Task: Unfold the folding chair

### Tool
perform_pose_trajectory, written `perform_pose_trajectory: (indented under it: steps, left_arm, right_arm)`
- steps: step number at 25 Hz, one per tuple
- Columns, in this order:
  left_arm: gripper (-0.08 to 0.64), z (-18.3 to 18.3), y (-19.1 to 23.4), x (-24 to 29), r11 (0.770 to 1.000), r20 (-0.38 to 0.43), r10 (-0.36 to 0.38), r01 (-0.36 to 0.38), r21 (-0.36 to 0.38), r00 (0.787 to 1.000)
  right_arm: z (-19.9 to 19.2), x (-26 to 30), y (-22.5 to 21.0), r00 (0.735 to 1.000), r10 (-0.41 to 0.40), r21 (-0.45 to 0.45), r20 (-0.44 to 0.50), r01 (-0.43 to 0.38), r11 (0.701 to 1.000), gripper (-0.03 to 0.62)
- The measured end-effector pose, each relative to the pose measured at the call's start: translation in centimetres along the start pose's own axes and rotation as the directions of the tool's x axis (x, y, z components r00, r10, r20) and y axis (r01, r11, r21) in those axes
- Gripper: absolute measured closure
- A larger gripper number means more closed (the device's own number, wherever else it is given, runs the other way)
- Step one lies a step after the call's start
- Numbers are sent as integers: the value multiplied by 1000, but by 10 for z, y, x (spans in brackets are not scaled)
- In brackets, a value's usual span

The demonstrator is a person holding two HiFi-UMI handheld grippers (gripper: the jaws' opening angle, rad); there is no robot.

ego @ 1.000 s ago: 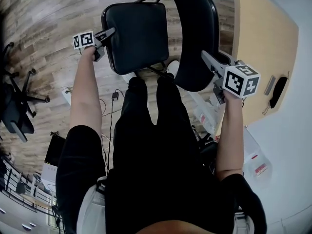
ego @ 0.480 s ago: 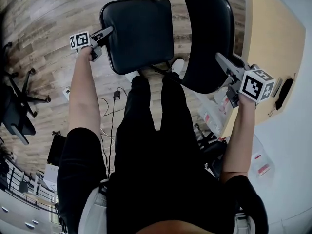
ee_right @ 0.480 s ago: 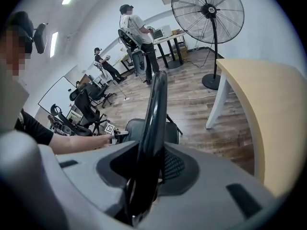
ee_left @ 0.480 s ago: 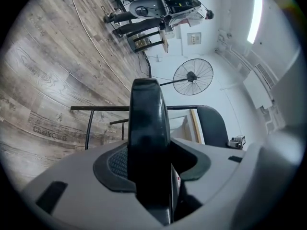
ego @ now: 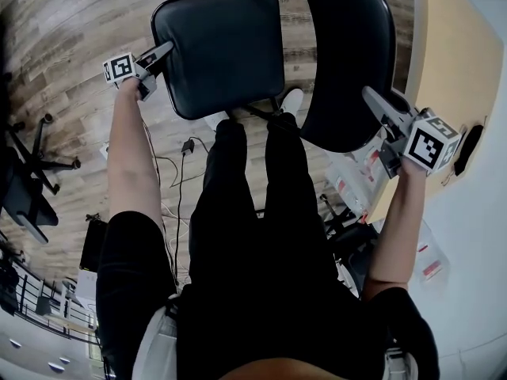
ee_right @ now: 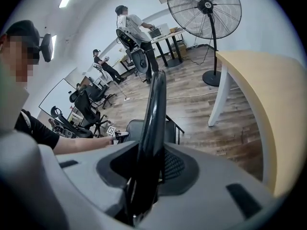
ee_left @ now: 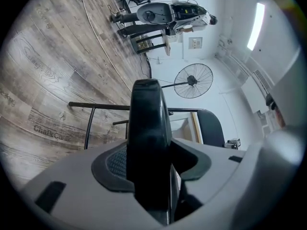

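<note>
Head view: the chair (ego: 261,22) fills the top of the frame. My left tool (ego: 162,51), upper left, pinches the edge of the seat (ego: 222,50). My right tool (ego: 372,97), at right, pinches the rim of the backrest (ego: 348,62).

Left gripper view: only here, the chair's black tubes (ee_left: 91,121) show, left of centre.

Right gripper view: only here, people (ee_right: 132,28) stand upper left.
</note>
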State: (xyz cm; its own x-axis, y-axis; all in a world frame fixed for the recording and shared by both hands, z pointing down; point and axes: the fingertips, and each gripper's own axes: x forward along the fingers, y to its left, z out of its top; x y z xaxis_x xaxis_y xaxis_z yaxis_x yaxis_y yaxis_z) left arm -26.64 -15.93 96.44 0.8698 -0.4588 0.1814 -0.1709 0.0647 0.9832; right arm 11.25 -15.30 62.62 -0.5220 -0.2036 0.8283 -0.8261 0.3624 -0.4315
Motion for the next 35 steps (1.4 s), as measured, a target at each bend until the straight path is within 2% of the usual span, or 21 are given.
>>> perform_pose_trajectory:
  steps: [2,6,9,19,25,29,32,35]
  left_arm:
    - [347,3,11,-5,1000,10,8,-8,-8,1000]
    - [344,11,44,-19,998,13,53,-54,34,998]
    - [341,14,49,-20,1000,29,12,-12,-10,1000]
    - [333,15,75,-27,1000,52,-2,1,3,999]
    - [330,15,80,-30,1000,68,-5,4,6,998]
    - [326,15,82,-31,1000,71,-9,8,10,997]
    - [294,16,83,-35,999,91,13,-16,28,996]
    - [239,18,89,-45,988,93,106,-115,99,990]
  right_arm:
    - [0,6,-3,1000,3,4,2,-3,1000,479]
    - [-1,21,-9,1000,8,10,-1,-8,1000,479]
    - [-1,28,-14,1000,7,19,-8,-6,1000,479]
    - [-14,38,-29,1000,3,27,-5,-3,1000,477]
    - [-15,40,-18,998,55,28,10,-56,998,477]
    - [-16,40,-18,998,60,40,36,-62,997,477]
    - [-14,38,-18,997,46,8,57,-46,999,471]
    - [-15,33,-19,998,0,-34,58,2,999,438]
